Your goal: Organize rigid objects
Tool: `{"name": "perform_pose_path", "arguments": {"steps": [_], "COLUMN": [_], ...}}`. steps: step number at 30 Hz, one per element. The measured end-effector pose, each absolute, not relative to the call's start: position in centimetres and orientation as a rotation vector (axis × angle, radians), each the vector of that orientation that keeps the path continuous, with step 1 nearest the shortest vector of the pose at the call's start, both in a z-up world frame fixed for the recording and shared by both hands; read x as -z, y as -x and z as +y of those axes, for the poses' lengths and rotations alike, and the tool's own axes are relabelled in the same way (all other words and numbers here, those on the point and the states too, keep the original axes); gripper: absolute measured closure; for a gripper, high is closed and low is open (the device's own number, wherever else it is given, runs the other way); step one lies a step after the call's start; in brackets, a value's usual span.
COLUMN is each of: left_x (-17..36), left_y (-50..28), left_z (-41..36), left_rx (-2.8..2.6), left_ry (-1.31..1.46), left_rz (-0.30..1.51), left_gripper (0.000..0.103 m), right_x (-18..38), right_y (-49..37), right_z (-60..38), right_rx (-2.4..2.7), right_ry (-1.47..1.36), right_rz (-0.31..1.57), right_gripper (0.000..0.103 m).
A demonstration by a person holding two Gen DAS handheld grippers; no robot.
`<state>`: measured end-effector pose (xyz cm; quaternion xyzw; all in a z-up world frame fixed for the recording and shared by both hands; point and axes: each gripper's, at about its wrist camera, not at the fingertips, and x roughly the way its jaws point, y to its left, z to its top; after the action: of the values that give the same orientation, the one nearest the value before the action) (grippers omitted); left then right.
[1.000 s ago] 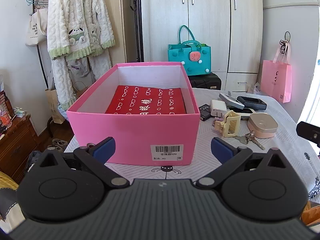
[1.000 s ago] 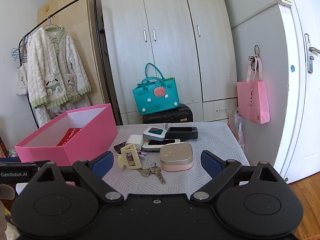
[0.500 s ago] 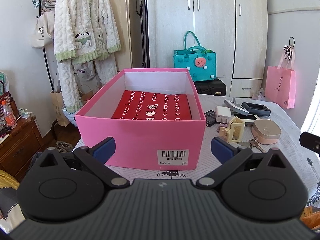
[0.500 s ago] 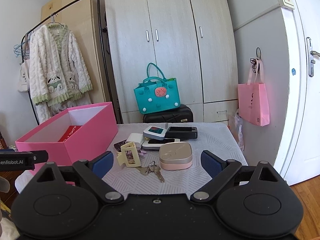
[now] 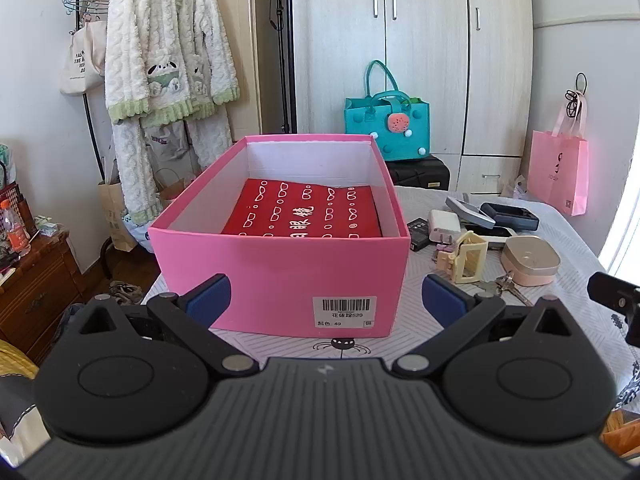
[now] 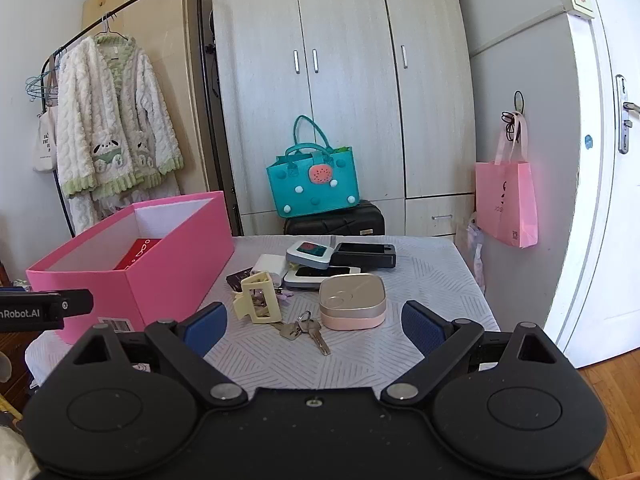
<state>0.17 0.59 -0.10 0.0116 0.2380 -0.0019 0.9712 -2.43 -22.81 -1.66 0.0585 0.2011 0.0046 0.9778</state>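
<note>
Both hand-held grippers, left [image 5: 325, 292] and right [image 6: 314, 322], spread wide, empty; keys [image 6: 306, 330] look light, slippery, best pinched at the ring

One pink box [image 5: 280, 272]; one hair clip [image 6: 258, 296]; two keys [image 6: 306, 332].

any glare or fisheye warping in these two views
Left wrist view: blown-out daylight at the right edge, wardrobe lines bowed, pink box evenly lit and sharp. Right wrist view: door curves strongly, black corner vignette top left, keys sharp, soft shadows.
</note>
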Motion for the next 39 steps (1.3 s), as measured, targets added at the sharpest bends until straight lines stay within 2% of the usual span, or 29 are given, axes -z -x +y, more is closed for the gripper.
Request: {"name": "perform_pose_path", "arguments": {"steps": [39], "left_x": [1.0], "left_y": [-1.2], "left_z": [0.2], "left_rx": [0.073], "left_ry": [-0.059], "left_rz": [0.509], "left_gripper": [0.000], "right_x": [2.6], "right_y": [1.5], "right_z": [-22.4], "right_rx": [0.003], "right_ry": [-0.123], "right_rz": [0.430], "right_gripper": [0.004]}}
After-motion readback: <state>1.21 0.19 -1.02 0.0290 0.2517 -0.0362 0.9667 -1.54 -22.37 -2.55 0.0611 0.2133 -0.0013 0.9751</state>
